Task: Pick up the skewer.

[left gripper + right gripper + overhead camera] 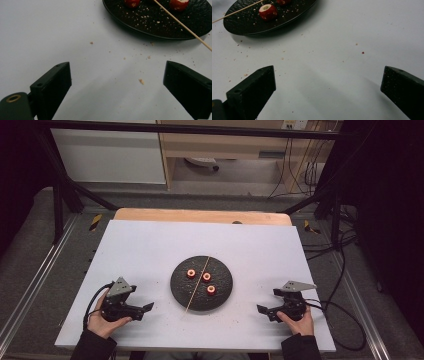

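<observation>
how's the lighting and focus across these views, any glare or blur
High view: the white table is evenly lit with no glare, while the room's edges fall dark. Left gripper view: the plate and skewer are fairly sharp, the near black jaws soft. Right gripper view: the plate casts a soft shadow toward the camera, and the near jaws look slightly blurred.

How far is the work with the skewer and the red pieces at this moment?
Nothing looks done yet: three red pieces lie loose on the black plate, and the skewer lies bare across it. The left gripper and right gripper rest open beside the plate, holding nothing. Any picking up or threading remains.
</observation>
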The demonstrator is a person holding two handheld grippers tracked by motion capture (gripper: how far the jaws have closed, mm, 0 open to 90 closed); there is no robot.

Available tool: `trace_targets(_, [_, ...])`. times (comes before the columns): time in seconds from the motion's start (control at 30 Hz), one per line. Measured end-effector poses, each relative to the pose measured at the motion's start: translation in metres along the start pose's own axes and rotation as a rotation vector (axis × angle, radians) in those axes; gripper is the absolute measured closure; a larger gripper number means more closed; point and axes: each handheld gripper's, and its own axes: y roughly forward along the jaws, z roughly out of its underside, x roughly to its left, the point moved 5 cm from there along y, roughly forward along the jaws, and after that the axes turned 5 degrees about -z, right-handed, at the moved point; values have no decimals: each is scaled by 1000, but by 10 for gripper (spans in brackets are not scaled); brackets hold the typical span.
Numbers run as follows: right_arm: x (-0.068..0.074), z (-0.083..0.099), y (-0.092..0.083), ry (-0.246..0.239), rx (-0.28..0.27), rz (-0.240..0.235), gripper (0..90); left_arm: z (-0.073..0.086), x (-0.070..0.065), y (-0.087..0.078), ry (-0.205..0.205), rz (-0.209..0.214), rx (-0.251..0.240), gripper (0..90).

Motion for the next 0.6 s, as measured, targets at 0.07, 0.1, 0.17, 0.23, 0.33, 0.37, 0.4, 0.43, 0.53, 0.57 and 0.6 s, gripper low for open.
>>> trace_targets(0.07, [0,0,0,3,3,1,5,-2,-1,0,-2,-1,0,81])
trace_targets(0.1, [0,0,0,2,4,1,5,-5,-4,1,-1,-3,3,84])
trace_targets(0.17, [0,1,0,1,7,1,6,-6,-5,2,-5,-1,6,96])
trace_targets(0.23, [0,1,0,-3,8,1,6,-10,-7,3,-8,5,4,101])
trace_targets(0.33, [0,1,0,-2,11,2,5,-15,-13,6,-8,15,7,110])
trace_targets(0.37, [0,1,0,-4,11,2,6,-16,-15,7,-5,19,8,116])
trace_targets(0.4, [0,1,0,-4,11,2,5,-18,-17,7,0,20,10,123])
trace_targets(0.43, [0,1,0,-1,11,2,5,-20,-19,8,8,24,10,133])
trace_targets(0.53, [0,1,1,-3,10,1,6,-29,-28,10,27,35,6,179])
trace_targets(0.57, [0,1,1,-6,11,2,6,-29,-28,10,27,35,6,188])
trace_targets(0.6, [0,1,1,-3,11,1,6,-32,-31,11,31,37,7,203])
